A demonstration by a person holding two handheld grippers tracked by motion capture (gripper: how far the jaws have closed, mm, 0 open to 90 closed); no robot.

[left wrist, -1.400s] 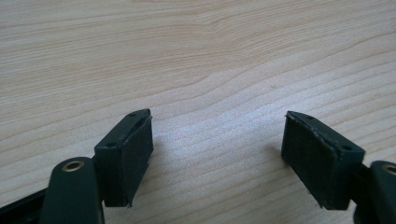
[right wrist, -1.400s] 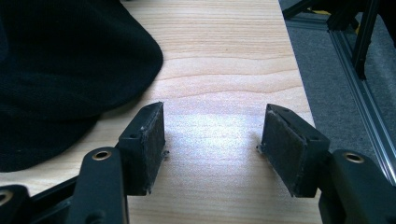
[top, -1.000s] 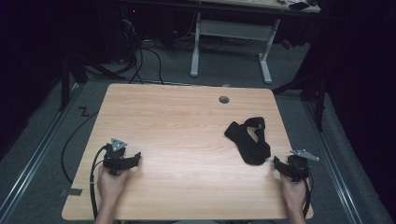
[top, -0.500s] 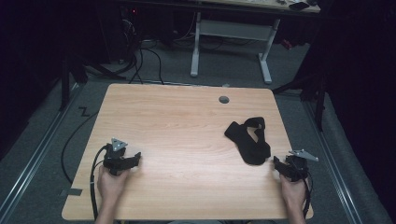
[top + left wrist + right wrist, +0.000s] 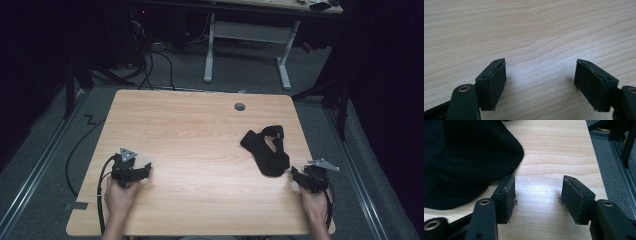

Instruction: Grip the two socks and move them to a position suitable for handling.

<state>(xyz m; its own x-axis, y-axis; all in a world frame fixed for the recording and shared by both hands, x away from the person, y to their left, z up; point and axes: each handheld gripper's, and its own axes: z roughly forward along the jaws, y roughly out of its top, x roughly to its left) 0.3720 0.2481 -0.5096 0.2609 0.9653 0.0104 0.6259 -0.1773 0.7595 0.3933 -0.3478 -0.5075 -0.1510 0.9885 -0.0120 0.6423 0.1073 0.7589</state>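
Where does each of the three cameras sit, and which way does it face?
High view: above the person's side, facing forward and down on the table; both forearms and each hand-held gripper show.
Left gripper view: rides the left hand-held gripper, facing bare wood.
Right gripper view: rides the right hand-held gripper, facing the black cloth.
The high and right gripper views share the cloth.

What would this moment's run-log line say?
left gripper: open, resting on table | right gripper: open, beside black cloth, not touching | nothing held
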